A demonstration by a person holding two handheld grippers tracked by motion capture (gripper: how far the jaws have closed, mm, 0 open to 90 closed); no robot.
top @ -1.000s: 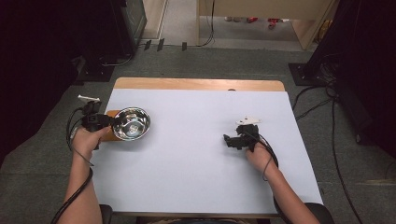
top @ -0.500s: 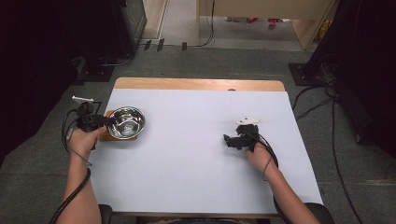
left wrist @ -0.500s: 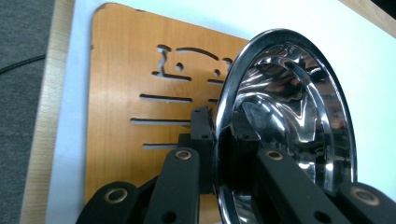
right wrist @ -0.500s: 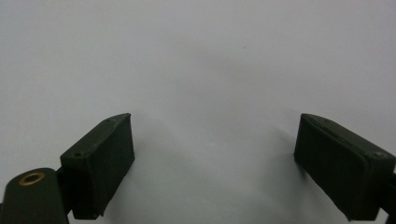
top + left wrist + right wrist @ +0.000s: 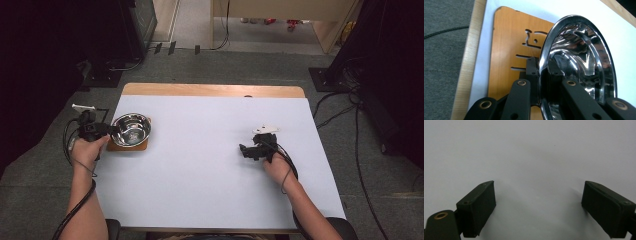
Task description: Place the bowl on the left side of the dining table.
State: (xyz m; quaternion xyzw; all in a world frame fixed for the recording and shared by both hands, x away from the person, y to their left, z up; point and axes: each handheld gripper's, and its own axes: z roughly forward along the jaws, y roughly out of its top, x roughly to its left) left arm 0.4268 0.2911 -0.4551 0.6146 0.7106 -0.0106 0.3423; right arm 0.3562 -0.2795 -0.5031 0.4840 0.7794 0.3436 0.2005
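Note:
A shiny steel bowl (image 5: pixel 131 130) rests on a small wooden board (image 5: pixel 128 146) at the table's left edge. My left gripper (image 5: pixel 111 129) is shut on the bowl's left rim. In the left gripper view the bowl (image 5: pixel 579 57) has one jaw of that gripper (image 5: pixel 541 67) inside its rim and the other outside, above the board (image 5: pixel 509 45) with its cut-out slots. My right gripper (image 5: pixel 243 150) sits low over the white table top (image 5: pixel 200 165) at the right. Its jaws point left and stand wide apart, and the right gripper (image 5: pixel 539 202) has nothing between them.
The table's wooden far edge (image 5: pixel 210 90) runs along the back. Dark stands and cables (image 5: pixel 345 107) lie on the grey carpet around the table. The board sits close to the table's left edge (image 5: pixel 469 65).
My left gripper and the bowl have shifted a little to the left over the board. The right hand has stayed where it was.

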